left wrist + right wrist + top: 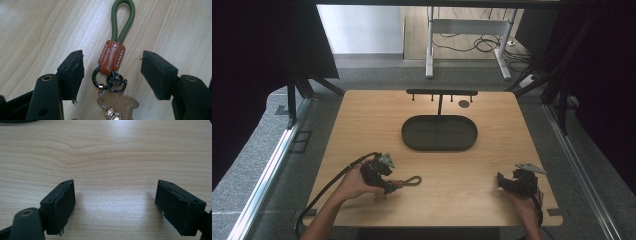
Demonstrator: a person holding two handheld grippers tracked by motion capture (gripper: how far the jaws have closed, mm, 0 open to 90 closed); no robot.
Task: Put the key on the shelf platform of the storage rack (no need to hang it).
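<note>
Pale wood grain runs across the table point(362, 115), which stands on grey flooring with dark curtains to either side. On its near left part the left gripper point(112, 72) is held low, its jaws spread wide apart with a keychain point(112, 57) lying flat on the wood between them, touched by neither pad. That keychain has a green cord loop point(123, 20) pointing away from the gripper, a brown stitched leather sleeve point(111, 57), two dark metal rings point(110, 80) and a small tan leather charm point(117, 103) nearest the camera. Seen from the high view, the same left gripper point(388, 185) sits in the person's left hand point(354, 185), with the cord loop reaching right. Over at the near right, the right gripper point(115, 205) also has its jaws wide apart, with bare wood between them; the right hand point(524, 202) holds it near the table's front edge. Farther back, centred, lies a dark oval tray point(412, 135), and behind it stands a black rack point(441, 92) with small pegs under its crossbar.
</note>
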